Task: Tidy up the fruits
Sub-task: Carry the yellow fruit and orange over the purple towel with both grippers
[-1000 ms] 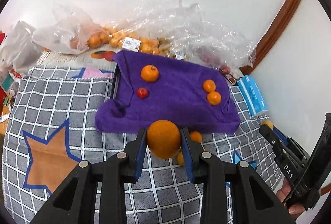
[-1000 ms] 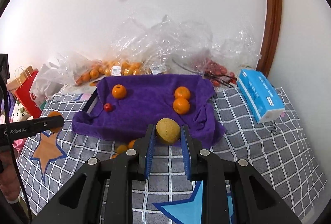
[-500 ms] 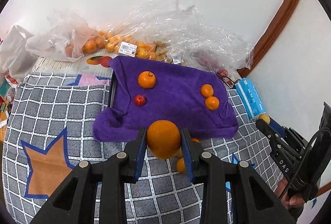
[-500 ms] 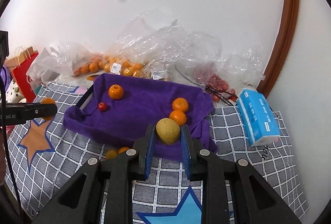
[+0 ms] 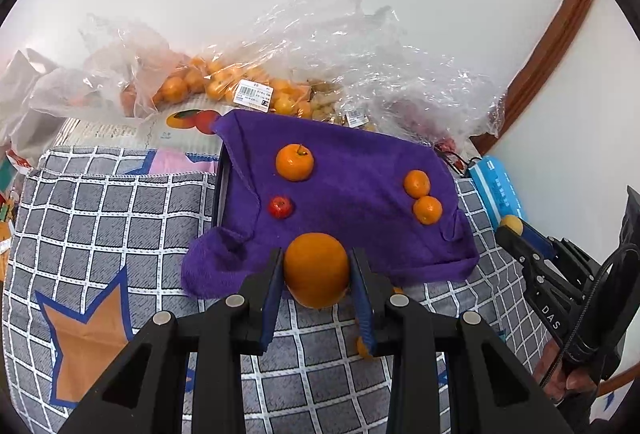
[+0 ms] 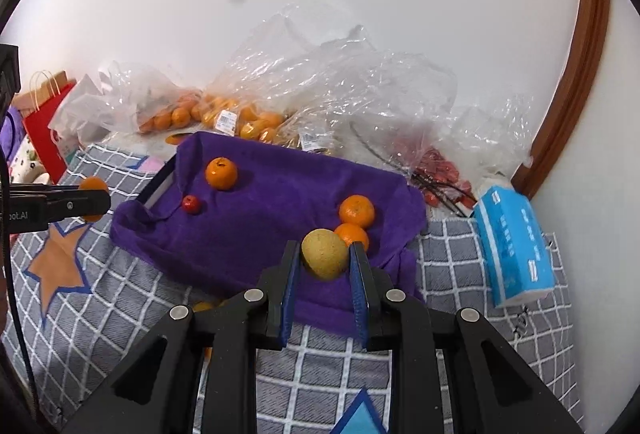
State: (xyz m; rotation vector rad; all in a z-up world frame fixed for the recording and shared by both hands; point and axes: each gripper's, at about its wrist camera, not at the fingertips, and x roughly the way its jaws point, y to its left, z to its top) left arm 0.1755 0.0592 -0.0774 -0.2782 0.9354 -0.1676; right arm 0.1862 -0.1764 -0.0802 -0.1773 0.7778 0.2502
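Observation:
A purple towel (image 5: 352, 201) covers a dark tray (image 5: 218, 189) on the checked cloth. On it lie an orange (image 5: 295, 162), a small red fruit (image 5: 280, 206) and two tangerines (image 5: 417, 183) (image 5: 427, 209). My left gripper (image 5: 318, 270) is shut on a large orange (image 5: 317, 270), held above the towel's near edge. My right gripper (image 6: 325, 258) is shut on a yellow-green fruit (image 6: 325, 254), held over the towel's near right part, just in front of the two tangerines (image 6: 357, 210).
Clear plastic bags (image 5: 328, 73) with several oranges and red fruits lie along the wall behind the tray. A blue tissue pack (image 6: 514, 246) lies right of the towel. Small tangerines (image 5: 364, 348) lie on the checked cloth (image 5: 120, 234) under the grippers.
Both grippers have moved forward toward the towel with their fruits held. The right gripper now hovers over the towel's near right part.

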